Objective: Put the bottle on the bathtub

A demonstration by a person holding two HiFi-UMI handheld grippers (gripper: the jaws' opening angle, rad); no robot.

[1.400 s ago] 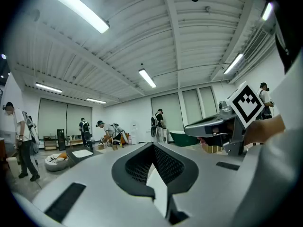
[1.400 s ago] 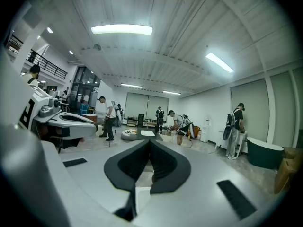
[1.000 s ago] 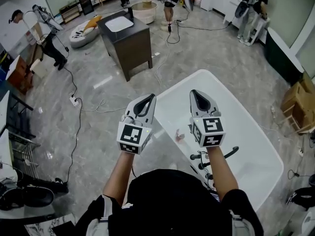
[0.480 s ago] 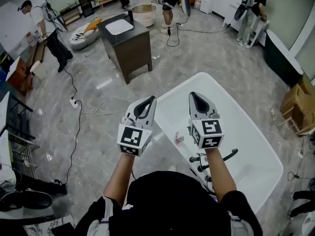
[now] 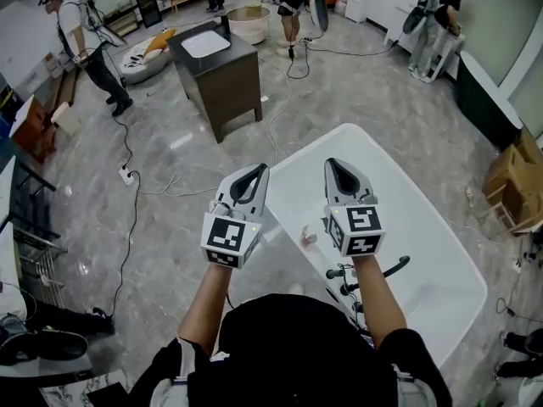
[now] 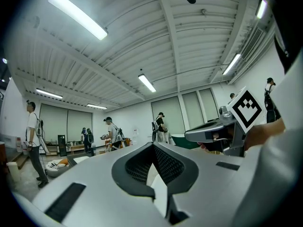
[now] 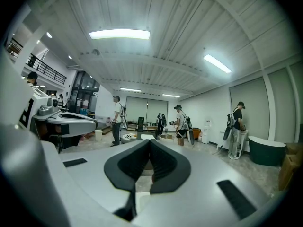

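Note:
A white freestanding bathtub (image 5: 424,227) fills the middle and right of the head view. A small pale pink bottle (image 5: 309,237) stands in the tub near its near-left rim, below and between my grippers. I hold both grippers up side by side over that end of the tub, pointing away from me and well above the bottle. The left gripper (image 5: 255,170) (image 6: 154,144) is shut with nothing in it. The right gripper (image 5: 336,163) (image 7: 149,141) is shut and empty too. Both gripper views look level across the room, and neither shows the bottle or the tub.
A black faucet (image 5: 366,275) stands at the tub's near rim under my right arm. A dark vanity cabinet (image 5: 219,70) with a white sink stands beyond, to the left. Cables (image 5: 136,195) trail over the marble floor. A cardboard box (image 5: 512,185) sits right. People work at the back.
Both grippers have stayed almost still and shut. A person at the far left has walked along the back of the room.

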